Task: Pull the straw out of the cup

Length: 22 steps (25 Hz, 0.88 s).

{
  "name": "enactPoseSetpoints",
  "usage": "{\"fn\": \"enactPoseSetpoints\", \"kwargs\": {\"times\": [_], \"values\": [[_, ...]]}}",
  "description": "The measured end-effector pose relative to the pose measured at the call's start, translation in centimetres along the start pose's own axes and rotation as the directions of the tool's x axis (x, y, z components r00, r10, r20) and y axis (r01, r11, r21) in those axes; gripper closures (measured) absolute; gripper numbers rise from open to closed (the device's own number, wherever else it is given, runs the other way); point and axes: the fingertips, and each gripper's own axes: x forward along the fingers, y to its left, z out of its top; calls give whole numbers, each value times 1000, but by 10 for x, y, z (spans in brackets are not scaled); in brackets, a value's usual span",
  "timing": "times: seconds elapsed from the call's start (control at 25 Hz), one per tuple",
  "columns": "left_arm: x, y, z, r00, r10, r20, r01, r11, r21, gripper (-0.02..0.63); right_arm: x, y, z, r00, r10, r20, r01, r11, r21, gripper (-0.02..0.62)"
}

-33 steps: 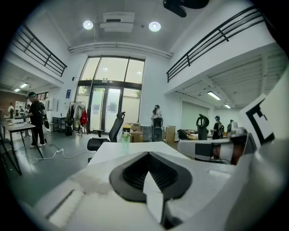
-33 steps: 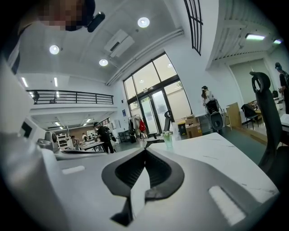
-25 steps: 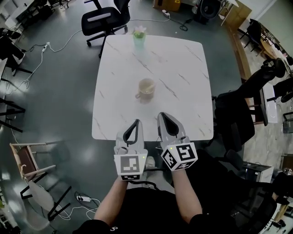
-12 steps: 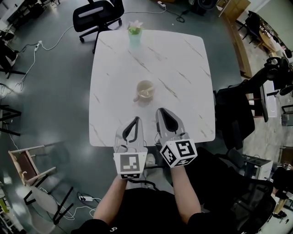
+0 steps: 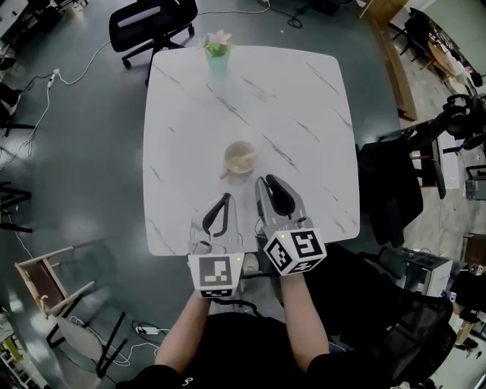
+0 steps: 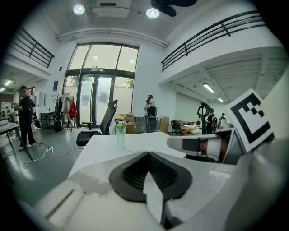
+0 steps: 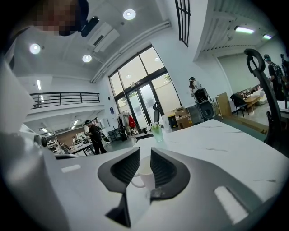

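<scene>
A cream cup (image 5: 241, 157) with a handle stands near the middle of the white marble table (image 5: 304, 91); a pale straw (image 5: 244, 158) rests inside it. My right gripper (image 5: 266, 180) is just short of the cup on its near right side. Its jaws are opening with nothing pressed between them. In the right gripper view the cup (image 7: 144, 172) shows through the gap beyond the right gripper (image 7: 144, 152). My left gripper (image 5: 225, 199) hovers over the table's near edge, left of the right one, and the left gripper view shows it (image 6: 147, 154) shut and empty.
A green vase with a flower (image 5: 217, 53) stands at the table's far edge. A black office chair (image 5: 148, 23) sits beyond the table, a dark chair (image 5: 387, 182) at its right side, and a wooden chair (image 5: 53, 266) on the floor at lower left.
Both grippers have moved forward over the table toward the cup. The right gripper's jaws have parted; the left's stay together.
</scene>
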Motion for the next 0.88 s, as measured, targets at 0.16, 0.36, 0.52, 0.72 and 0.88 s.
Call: {"fn": "enactPoseSetpoints", "kwargs": {"times": [0.16,0.36,0.52,0.72,0.88], "values": [[10,6,-4,1000,-4,-14,4,1000,2,604,14,-7,-5,1000,-10,-12,10,1000,14,500],[22,8,-9,999,-20,-34,20,1000,-1,604,29,-19,-15,999,-29,-34,30,999,35,479],[31,7,-12,998,-35,-47,35,999,-1,606,38,-28,-19,998,-45,-44,48,998,50,472],[39,6,-14,998,-42,-56,43,999,6,604,49,-36,-23,998,-49,-50,52,996,66,462],[43,8,-16,997,-39,-63,40,999,11,604,57,-39,-29,997,-46,-63,50,996,76,459]]}}
